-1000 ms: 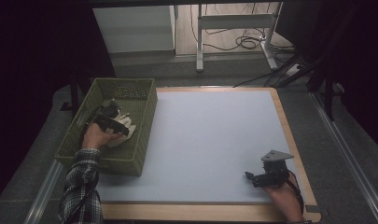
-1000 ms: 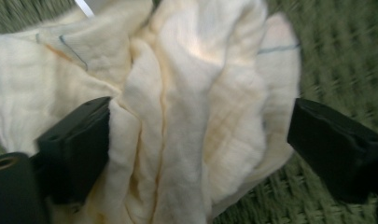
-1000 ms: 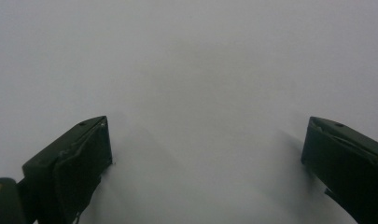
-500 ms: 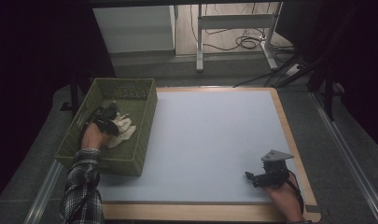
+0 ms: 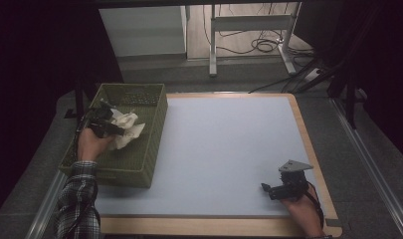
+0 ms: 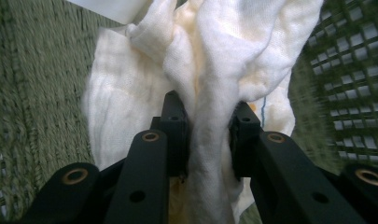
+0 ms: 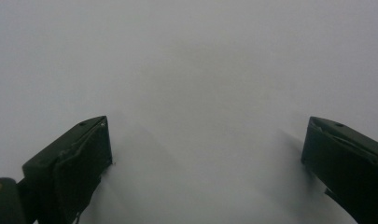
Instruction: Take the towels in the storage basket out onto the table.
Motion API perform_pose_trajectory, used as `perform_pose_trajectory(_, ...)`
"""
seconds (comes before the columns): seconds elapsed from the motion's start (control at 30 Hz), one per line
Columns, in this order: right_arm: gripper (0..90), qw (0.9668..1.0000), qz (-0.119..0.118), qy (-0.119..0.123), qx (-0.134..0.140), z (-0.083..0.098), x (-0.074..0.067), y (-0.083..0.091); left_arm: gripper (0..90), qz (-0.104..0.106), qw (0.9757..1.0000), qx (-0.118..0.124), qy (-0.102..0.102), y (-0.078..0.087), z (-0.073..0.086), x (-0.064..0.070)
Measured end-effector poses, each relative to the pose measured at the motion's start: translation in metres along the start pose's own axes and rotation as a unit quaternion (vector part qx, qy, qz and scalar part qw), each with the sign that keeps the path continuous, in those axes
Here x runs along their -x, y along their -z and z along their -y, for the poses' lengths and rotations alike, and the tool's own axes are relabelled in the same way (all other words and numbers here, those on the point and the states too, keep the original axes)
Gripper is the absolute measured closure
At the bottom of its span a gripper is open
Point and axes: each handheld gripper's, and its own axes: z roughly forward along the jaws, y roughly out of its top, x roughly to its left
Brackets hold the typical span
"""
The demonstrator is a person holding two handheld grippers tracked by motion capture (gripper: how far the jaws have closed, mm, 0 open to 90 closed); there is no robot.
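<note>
Cloth [image 6: 210,70] is pinched in my left claw [image 6: 207,121], inside the green basket [image 5: 154,144] at the left of the table [image 5: 229,149]. The jaws have just been closing, and a thick fold now sits squeezed between the two black pads [image 6: 175,119]. From the high view, the cloth [image 5: 127,127] hangs bunched beside my left claw [image 5: 107,128], over the basket floor and below the rim on the table side.

Progress, as I judge it: grip done, lift barely begun. Cloth not yet clear of the basket; carrying it out onto the mat and laying it down are left, if that is the aim.

My right claw [image 5: 284,188] rests near the right front corner of the table, jaws standing wide with nothing between them; in its own view the pads [image 7: 81,158] frame bare pale surface.

Materials: cloth is off-white, soft, gauzy weave, crumpled into loose ridges, with a faint yellowish tint in the folds and a thin blue line at one edge. Basket is rigid plastic, lattice walls, rectangular. Mat is smooth, matte, pale grey-blue, with a wooden border.
</note>
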Motion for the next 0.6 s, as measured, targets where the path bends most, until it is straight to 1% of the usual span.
perform_pose_trajectory(0.13, 1.7, 1.0000, 0.000, 0.000, 0.000, 0.000, 0.000, 0.000, 73.2, 0.000, 0.9999, 0.014, -0.005, 0.013, 0.001, 0.003)
perform_pose_trajectory(0.2, 1.6, 1.0000, 0.000, 0.000, 0.000, 0.000, 0.000, 0.000, 73.2, -0.003, 0.9997, 0.020, -0.011, 0.019, 0.001, 0.005)
perform_pose_trajectory(0.3, 1.6, 1.0000, 0.000, 0.000, 0.000, 0.000, 0.000, 0.000, 73.1, -0.001, 0.9993, 0.033, -0.018, 0.029, 0.000, 0.008)
perform_pose_trajectory(0.33, 1.6, 1.0000, 0.000, 0.000, 0.000, 0.000, 0.000, 0.000, 73.1, 0.000, 0.9992, 0.035, -0.018, 0.031, 0.000, 0.009)
perform_pose_trajectory(0.47, 1.6, 1.0000, 0.001, 0.000, 0.000, 0.000, 0.000, 0.000, 73.1, 0.002, 0.9983, 0.050, -0.029, 0.045, -0.002, 0.016)
perform_pose_trajectory(0.5, 1.7, 1.0000, 0.000, 0.000, 0.000, 0.000, 0.000, 0.000, 73.1, 0.003, 0.9978, 0.058, -0.033, 0.052, -0.004, 0.020)
perform_pose_trajectory(0.53, 1.7, 1.0000, 0.000, 0.000, 0.000, 0.000, 0.000, 0.000, 73.1, 0.003, 0.9978, 0.058, -0.033, 0.052, -0.004, 0.020)
perform_pose_trajectory(0.6, 1.7, 1.0000, 0.000, 0.000, 0.000, 0.000, 0.000, 0.000, 73.1, 0.006, 0.9972, 0.065, -0.037, 0.058, -0.006, 0.024)
